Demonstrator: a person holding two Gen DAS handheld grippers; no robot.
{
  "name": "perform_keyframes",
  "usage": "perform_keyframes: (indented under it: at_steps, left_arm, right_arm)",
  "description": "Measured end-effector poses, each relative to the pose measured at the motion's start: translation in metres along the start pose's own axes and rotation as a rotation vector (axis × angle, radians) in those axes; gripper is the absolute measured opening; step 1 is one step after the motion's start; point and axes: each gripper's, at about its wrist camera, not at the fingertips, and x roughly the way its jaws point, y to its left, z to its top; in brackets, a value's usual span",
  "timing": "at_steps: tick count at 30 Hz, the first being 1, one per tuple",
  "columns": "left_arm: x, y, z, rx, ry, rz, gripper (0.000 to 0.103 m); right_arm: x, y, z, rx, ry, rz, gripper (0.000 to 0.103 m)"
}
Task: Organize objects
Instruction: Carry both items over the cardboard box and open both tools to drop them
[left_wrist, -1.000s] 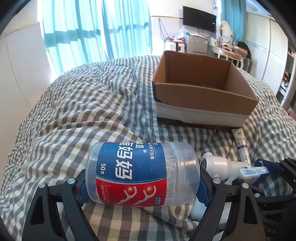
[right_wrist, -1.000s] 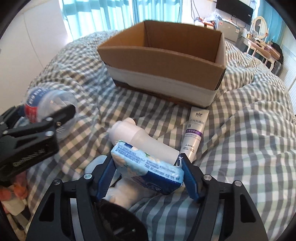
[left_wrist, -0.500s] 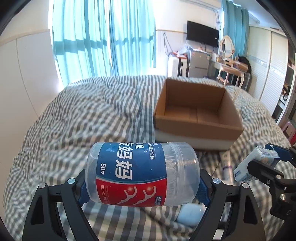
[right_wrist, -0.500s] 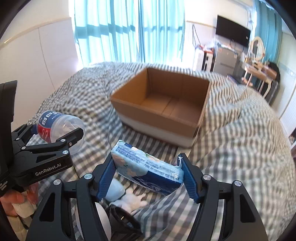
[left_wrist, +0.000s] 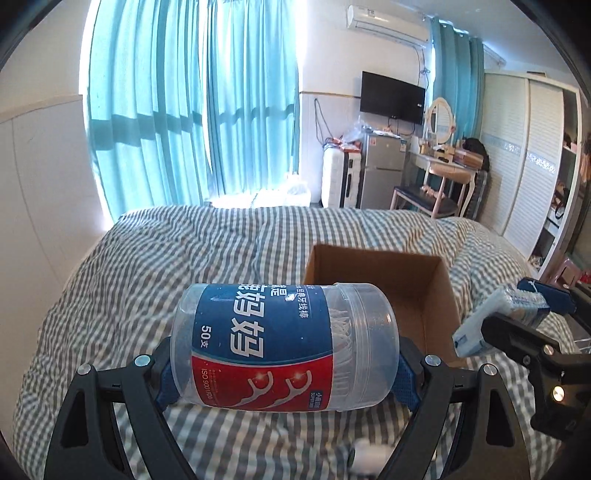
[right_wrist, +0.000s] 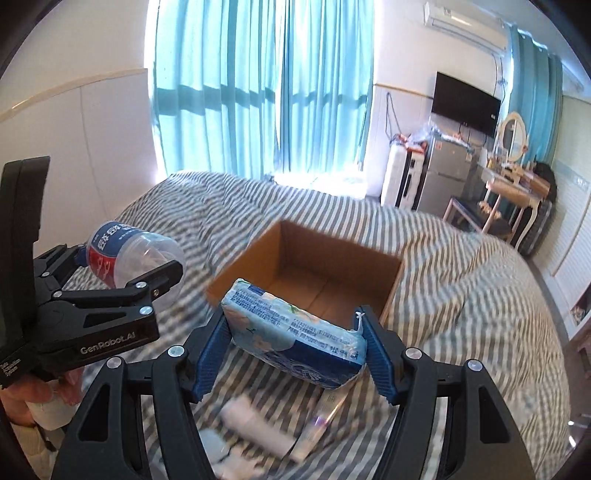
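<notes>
My left gripper (left_wrist: 284, 363) is shut on a clear plastic jar of dental floss picks (left_wrist: 284, 343) with a blue and red label, held sideways above the bed. My right gripper (right_wrist: 291, 345) is shut on a soft blue and white tissue pack (right_wrist: 295, 339). Both are lifted in front of an open brown cardboard box (right_wrist: 317, 273) that sits on the checked bedspread; the box (left_wrist: 388, 284) looks empty inside. In the right wrist view the left gripper (right_wrist: 125, 271) with the jar (right_wrist: 133, 254) hangs at the left. In the left wrist view the tissue pack (left_wrist: 498, 317) shows at the right.
On the grey and white checked bed (left_wrist: 166, 266) below the grippers lie a white bottle (right_wrist: 258, 424) and a white tube (right_wrist: 317, 428), blurred. Teal curtains (left_wrist: 192, 110), a fridge (left_wrist: 380, 170), a wall TV and a dressing table stand beyond the bed. A hand (right_wrist: 22, 395) holds the left gripper.
Both grippers have risen from the bedspread with the jar and the tissue pack still held. The box now sits lower in view and its inside shows; the bottle and tube stayed on the bed.
</notes>
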Motion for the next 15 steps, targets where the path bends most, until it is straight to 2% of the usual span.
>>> perform_keyframes:
  at_steps: [3, 6, 8, 12, 15]
  left_arm:
    - [0.019, -0.002, 0.021, 0.027, -0.018, -0.003, 0.089]
    - [0.046, -0.006, 0.036, 0.061, -0.027, -0.054, 0.089]
    - [0.068, -0.009, 0.042, 0.080, -0.016, -0.057, 0.089]
    - [0.110, -0.019, 0.046, 0.105, 0.013, -0.097, 0.089]
    - [0.135, -0.030, 0.044, 0.136, 0.035, -0.124, 0.089]
  right_arm:
    - [0.020, -0.010, 0.026, 0.003, -0.011, -0.009, 0.067]
    - [0.045, -0.020, 0.052, 0.005, -0.013, -0.021, 0.067]
    - [0.064, -0.025, 0.067, -0.003, -0.014, -0.030, 0.067]
    - [0.106, -0.038, 0.082, 0.004, 0.012, -0.030, 0.067]
    - [0.142, -0.051, 0.078, 0.027, 0.059, -0.021, 0.067]
